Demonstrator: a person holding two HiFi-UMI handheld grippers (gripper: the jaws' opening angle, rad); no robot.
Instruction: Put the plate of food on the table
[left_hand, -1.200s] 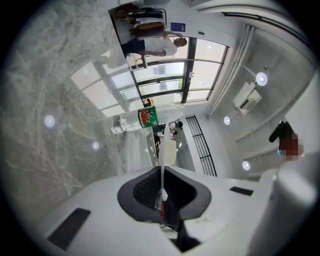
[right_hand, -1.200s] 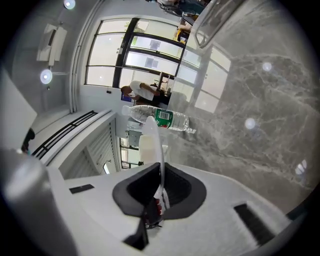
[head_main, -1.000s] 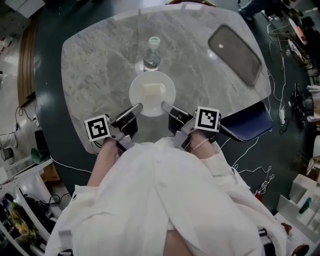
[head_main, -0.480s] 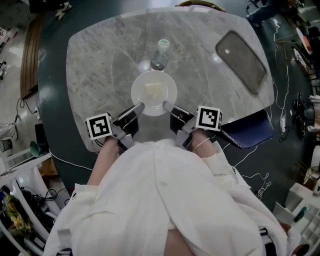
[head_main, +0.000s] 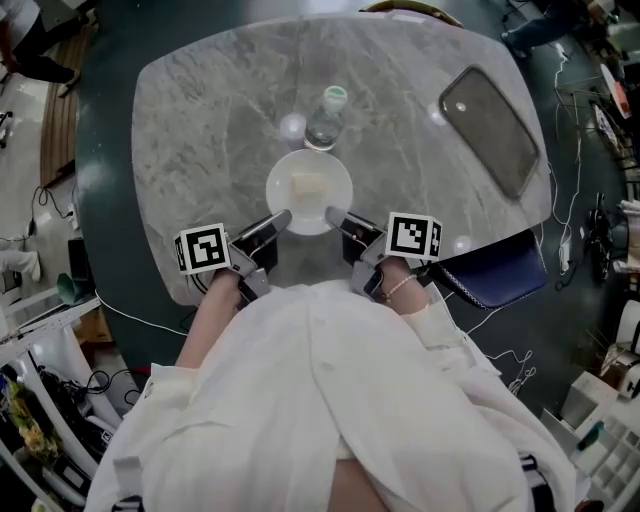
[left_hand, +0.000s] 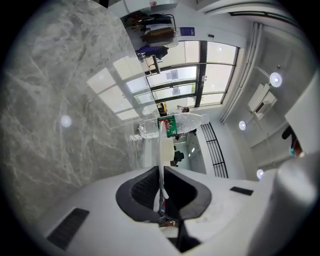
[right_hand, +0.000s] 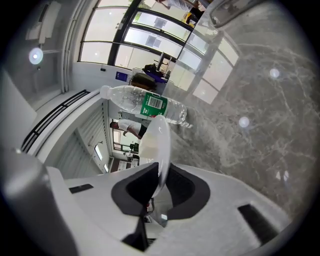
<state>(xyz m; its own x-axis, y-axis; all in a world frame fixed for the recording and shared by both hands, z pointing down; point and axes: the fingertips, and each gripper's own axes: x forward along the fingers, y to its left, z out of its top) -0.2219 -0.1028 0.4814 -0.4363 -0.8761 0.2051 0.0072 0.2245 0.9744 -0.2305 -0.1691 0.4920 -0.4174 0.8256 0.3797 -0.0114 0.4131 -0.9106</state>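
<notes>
A white round plate (head_main: 309, 191) with a pale block of food (head_main: 308, 185) is over the near middle of the grey marble table (head_main: 200, 140). My left gripper (head_main: 283, 214) is shut on the plate's near left rim, and my right gripper (head_main: 331, 213) is shut on its near right rim. In the left gripper view the plate's rim (left_hand: 160, 155) stands edge-on between the dark pads (left_hand: 145, 187). The right gripper view shows the rim (right_hand: 161, 150) clamped the same way. Whether the plate touches the tabletop I cannot tell.
A clear water bottle (head_main: 326, 118) with a green label stands just beyond the plate, close to its far rim. A dark oblong tray (head_main: 490, 127) lies at the table's far right. A blue chair (head_main: 500, 265) sits by the table's right edge.
The plate and both grippers have sunk a little toward the tabletop while keeping their hold. The view has shifted slightly, so the bottle appears further right.
</notes>
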